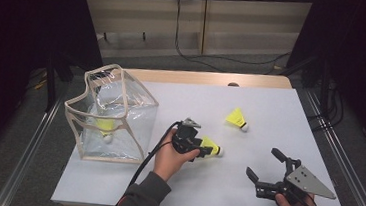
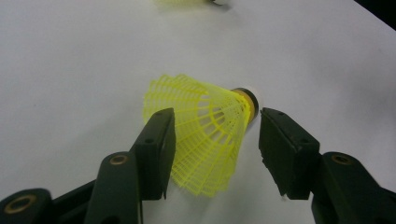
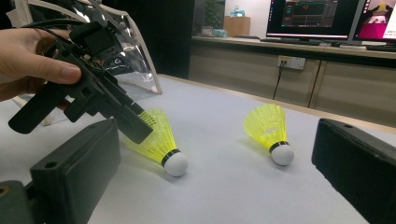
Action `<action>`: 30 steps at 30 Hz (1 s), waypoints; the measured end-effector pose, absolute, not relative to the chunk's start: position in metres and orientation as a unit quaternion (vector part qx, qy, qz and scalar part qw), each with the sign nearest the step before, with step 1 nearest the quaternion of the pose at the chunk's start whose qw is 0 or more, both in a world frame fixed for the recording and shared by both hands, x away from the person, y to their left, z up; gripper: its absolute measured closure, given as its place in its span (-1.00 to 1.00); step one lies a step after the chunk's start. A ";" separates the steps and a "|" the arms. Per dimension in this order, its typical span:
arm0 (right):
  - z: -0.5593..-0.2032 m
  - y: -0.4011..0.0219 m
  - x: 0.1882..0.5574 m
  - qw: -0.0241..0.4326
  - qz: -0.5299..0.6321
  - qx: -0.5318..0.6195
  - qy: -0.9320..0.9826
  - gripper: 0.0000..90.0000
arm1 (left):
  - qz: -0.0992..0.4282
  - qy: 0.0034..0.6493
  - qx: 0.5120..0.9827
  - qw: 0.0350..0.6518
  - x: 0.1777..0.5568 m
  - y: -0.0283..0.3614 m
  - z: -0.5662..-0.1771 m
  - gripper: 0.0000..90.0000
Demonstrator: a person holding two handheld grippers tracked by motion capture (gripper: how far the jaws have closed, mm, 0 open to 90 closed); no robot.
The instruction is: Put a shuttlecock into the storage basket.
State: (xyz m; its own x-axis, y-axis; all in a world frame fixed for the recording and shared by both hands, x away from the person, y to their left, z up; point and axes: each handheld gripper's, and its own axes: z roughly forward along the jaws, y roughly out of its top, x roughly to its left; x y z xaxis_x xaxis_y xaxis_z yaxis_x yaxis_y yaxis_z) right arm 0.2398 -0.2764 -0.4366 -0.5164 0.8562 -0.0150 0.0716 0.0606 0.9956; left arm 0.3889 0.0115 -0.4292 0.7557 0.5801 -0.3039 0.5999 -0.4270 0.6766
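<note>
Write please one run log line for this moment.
left claw: open around near shuttlecock, no clamp | right claw: open, idle | bag: holds one shuttlecock

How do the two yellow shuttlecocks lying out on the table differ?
The near shuttlecock lies between the jaws of the left hand-held gripper; the far shuttlecock lies alone, untouched. In the high view the near one's cork points right, the far one's down-right. Both are yellow with white corks, lying on their sides.

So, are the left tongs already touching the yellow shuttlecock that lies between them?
Cannot tell. In the left gripper view the left tongs straddle the shuttlecock; one jaw overlaps its skirt, the other stands clear of the cork, but no view shows contact or a gap plainly.
</note>
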 end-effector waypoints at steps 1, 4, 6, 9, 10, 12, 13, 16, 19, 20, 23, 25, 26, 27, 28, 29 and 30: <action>-0.437 -0.276 0.240 0.337 0.583 0.359 0.646 -0.98 | -0.012 0.350 0.844 0.405 0.389 0.011 -0.429 0.04; -0.436 -0.277 0.240 0.338 0.583 0.358 0.647 -0.98 | -0.021 0.349 0.844 0.408 0.389 0.010 -0.430 0.09; -0.436 -0.277 0.239 0.337 0.583 0.359 0.646 -0.98 | -0.021 0.350 0.844 0.406 0.389 0.008 -0.432 0.09; -0.437 -0.276 0.239 0.337 0.582 0.359 0.646 -0.98 | -0.025 0.351 0.843 0.406 0.390 0.008 -0.433 0.14; -0.437 -0.277 0.239 0.338 0.582 0.358 0.647 -0.98 | -0.028 0.351 0.844 0.406 0.391 0.007 -0.434 0.17; -0.437 -0.277 0.239 0.337 0.582 0.359 0.646 -0.98 | -0.029 0.352 0.843 0.406 0.391 0.006 -0.435 0.18; -0.437 -0.277 0.239 0.337 0.582 0.360 0.646 -0.98 | -0.030 0.352 0.844 0.404 0.391 0.006 -0.435 0.20; -0.437 -0.278 0.239 0.338 0.583 0.360 0.646 -0.98 | -0.033 0.353 0.842 0.406 0.392 0.005 -0.436 0.25; -0.436 -0.278 0.239 0.339 0.583 0.360 0.645 -0.98 | -0.035 0.351 0.841 0.409 0.393 0.005 -0.436 0.31; -0.436 -0.278 0.239 0.338 0.584 0.360 0.644 -0.98 | -0.037 0.351 0.841 0.411 0.393 0.005 -0.437 0.37; -0.436 -0.278 0.239 0.338 0.583 0.361 0.644 -0.98 | -0.038 0.349 0.839 0.416 0.393 0.004 -0.438 0.38; -0.436 -0.278 0.239 0.339 0.583 0.361 0.645 -0.98 | -0.040 0.350 0.838 0.416 0.393 0.003 -0.439 0.40; -0.436 -0.278 0.239 0.338 0.584 0.360 0.644 -0.98 | -0.040 0.351 0.838 0.416 0.394 0.003 -0.439 0.41; -0.436 -0.278 0.239 0.339 0.584 0.360 0.644 -0.98 | -0.044 0.353 0.837 0.416 0.394 0.003 -0.440 0.42; -0.436 -0.278 0.239 0.339 0.583 0.360 0.644 -0.98 | -0.047 0.353 0.837 0.415 0.395 0.003 -0.440 0.44; -0.436 -0.279 0.239 0.339 0.583 0.360 0.644 -0.98 | -0.051 0.354 0.836 0.416 0.395 0.003 -0.441 0.45; -0.436 -0.279 0.239 0.339 0.582 0.361 0.645 -0.98 | -0.052 0.355 0.835 0.418 0.395 0.002 -0.442 0.46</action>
State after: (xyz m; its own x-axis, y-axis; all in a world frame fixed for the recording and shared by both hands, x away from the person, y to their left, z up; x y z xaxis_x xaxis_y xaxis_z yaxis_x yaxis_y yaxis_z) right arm 0.2390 -0.2788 -0.4364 -0.5093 0.8604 -0.0171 0.0701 0.0613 0.9957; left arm 0.3951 0.0022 -0.4418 0.7426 0.5493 -0.3831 0.6358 -0.3987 0.6609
